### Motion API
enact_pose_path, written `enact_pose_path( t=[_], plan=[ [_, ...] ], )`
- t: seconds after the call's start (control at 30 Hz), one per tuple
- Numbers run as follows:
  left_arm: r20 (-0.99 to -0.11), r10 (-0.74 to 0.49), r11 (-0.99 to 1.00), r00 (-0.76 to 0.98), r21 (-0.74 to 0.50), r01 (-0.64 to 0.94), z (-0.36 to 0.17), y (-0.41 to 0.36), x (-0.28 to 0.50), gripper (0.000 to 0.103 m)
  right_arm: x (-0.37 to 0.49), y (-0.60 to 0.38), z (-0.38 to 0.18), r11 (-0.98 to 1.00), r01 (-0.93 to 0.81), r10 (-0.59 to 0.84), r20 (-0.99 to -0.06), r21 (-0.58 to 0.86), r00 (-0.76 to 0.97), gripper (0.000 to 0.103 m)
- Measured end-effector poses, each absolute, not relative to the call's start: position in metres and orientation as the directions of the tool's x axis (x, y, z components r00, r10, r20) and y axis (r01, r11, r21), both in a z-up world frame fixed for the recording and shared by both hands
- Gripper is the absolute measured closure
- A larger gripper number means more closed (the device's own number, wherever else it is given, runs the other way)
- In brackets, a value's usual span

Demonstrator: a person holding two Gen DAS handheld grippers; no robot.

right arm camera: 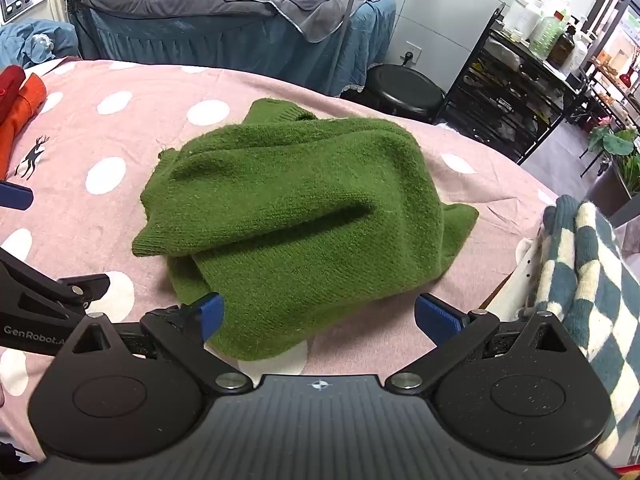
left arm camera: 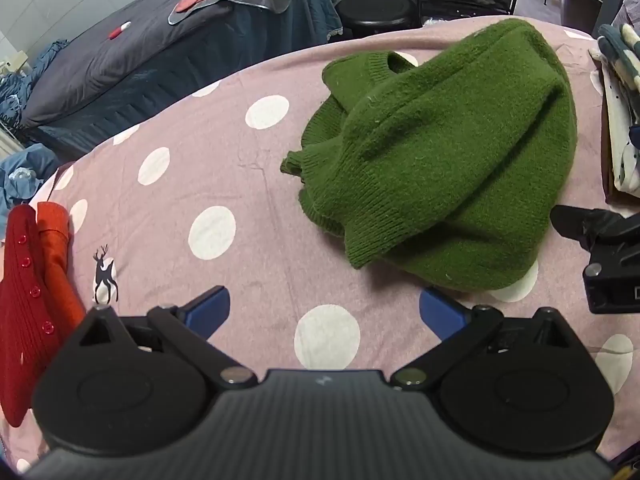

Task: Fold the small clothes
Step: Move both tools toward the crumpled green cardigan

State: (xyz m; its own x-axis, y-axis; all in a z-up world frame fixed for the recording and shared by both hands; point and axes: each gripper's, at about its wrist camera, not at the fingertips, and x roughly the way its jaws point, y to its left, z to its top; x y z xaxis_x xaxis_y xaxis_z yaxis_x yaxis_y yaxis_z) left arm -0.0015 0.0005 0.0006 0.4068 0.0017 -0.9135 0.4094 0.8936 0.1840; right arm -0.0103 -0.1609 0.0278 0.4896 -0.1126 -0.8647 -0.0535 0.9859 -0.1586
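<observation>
A green knitted sweater (left arm camera: pixel 440 152) lies crumpled in a loose heap on the pink polka-dot sheet (left arm camera: pixel 224 152). My left gripper (left arm camera: pixel 324 312) hovers open over bare sheet, just left of and nearer than the heap, with nothing between its blue pads (left arm camera: pixel 208 310). In the right wrist view the same green sweater (right arm camera: pixel 296 216) fills the middle. My right gripper (right arm camera: pixel 318 316) stands open above the sweater's near edge, its blue pads (right arm camera: pixel 210 314) apart and not pressing the knit. The right gripper's black body (left arm camera: pixel 608 256) shows at the left wrist view's right edge.
Red and orange clothes (left arm camera: pixel 32 288) lie at the sheet's left edge. A stack with a teal and cream checked knit (right arm camera: pixel 580 280) sits at the right. Beyond the sheet are a second bed with grey cover (right arm camera: pixel 224 4), a black round stool (right arm camera: pixel 404 88) and a black shelf rack (right arm camera: pixel 516 92).
</observation>
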Motion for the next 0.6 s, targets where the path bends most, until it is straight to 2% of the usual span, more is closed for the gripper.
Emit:
enact_pose_path(
  t=[0.6],
  plan=[
    [-0.914, 0.031, 0.908, 0.404, 0.195, 0.372, -0.001, 0.015, -0.004, 0.000, -0.013, -0.153, 0.032, 0.984, -0.064, -0.112, -0.853, -0.167, 0.510, 0.000]
  ],
)
